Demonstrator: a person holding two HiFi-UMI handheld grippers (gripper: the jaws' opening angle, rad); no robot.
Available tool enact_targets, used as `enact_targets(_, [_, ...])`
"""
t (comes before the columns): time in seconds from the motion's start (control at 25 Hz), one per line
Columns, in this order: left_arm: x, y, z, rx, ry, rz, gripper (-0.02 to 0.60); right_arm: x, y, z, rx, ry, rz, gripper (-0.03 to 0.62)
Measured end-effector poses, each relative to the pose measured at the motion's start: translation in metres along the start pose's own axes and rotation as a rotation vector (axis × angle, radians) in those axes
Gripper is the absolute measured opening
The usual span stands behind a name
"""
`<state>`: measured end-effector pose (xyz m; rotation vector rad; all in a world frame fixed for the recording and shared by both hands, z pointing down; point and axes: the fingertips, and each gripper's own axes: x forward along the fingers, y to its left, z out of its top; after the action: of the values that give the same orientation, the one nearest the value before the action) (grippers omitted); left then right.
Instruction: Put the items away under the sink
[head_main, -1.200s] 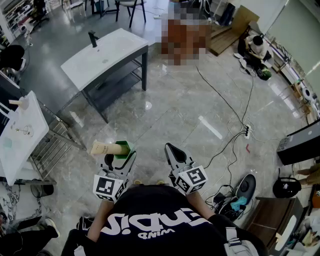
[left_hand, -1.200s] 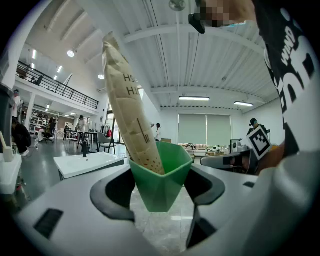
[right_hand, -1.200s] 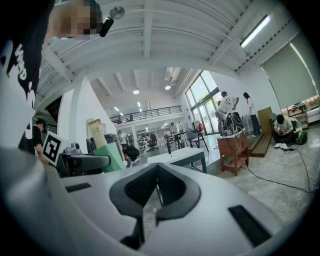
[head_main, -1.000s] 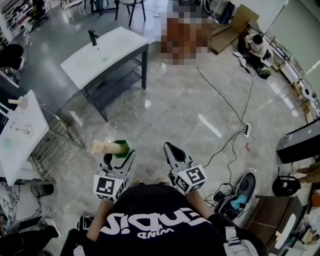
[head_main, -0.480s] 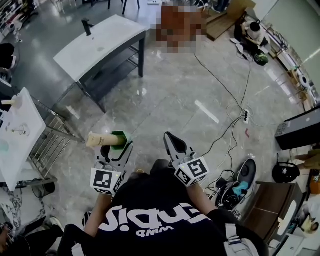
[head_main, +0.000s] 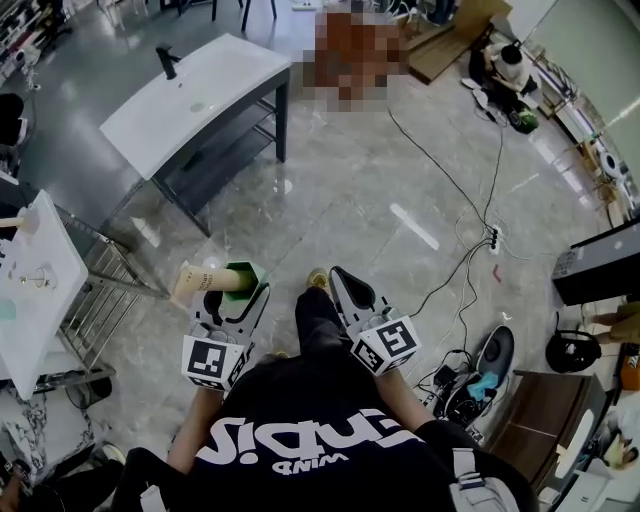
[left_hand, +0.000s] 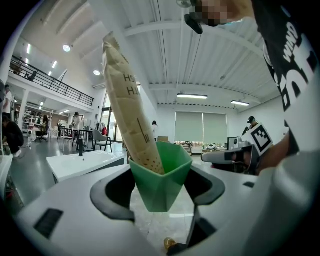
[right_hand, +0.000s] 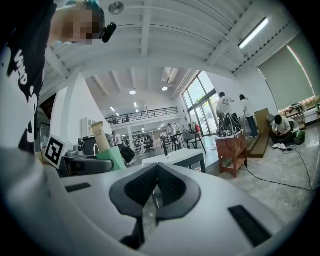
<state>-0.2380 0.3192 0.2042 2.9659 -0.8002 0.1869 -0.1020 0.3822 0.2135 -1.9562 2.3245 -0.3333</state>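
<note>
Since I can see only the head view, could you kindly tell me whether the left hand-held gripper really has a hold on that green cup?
Observer: Yes. The left gripper view shows both pads of the left hand-held gripper pressed against the sides of the green cup.
Operator: Thank you. Is the tube actually sitting inside it?
Observer: It is. The tube has its lower end below the cup's rim and leans to the left in that view.
Operator: And is the other one carrying anything?
Observer: No. The right gripper view shows the right hand-held gripper with its jaws together and nothing between them.
</note>
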Motion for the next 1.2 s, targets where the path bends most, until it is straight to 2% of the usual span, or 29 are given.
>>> enact_targets(0.4, [0.093,0.041,0.018,-0.003,-0.005,0.016,0.318,0.075,-0.072,0.030,-0.001,-0.028,0.015,0.018])
enact_targets(0.88, [0.218,0.081,0.055,-0.022,-0.030,0.102,0.318,0.159,-0.168,0.081,-0.017,-0.019,0.150,0.018])
enact_targets(1.2, [0.268,0.100,0.060,-0.041,-0.029,0.179,0.318,0.201,-0.205,0.084,-0.003,0.026,0.254,0.018])
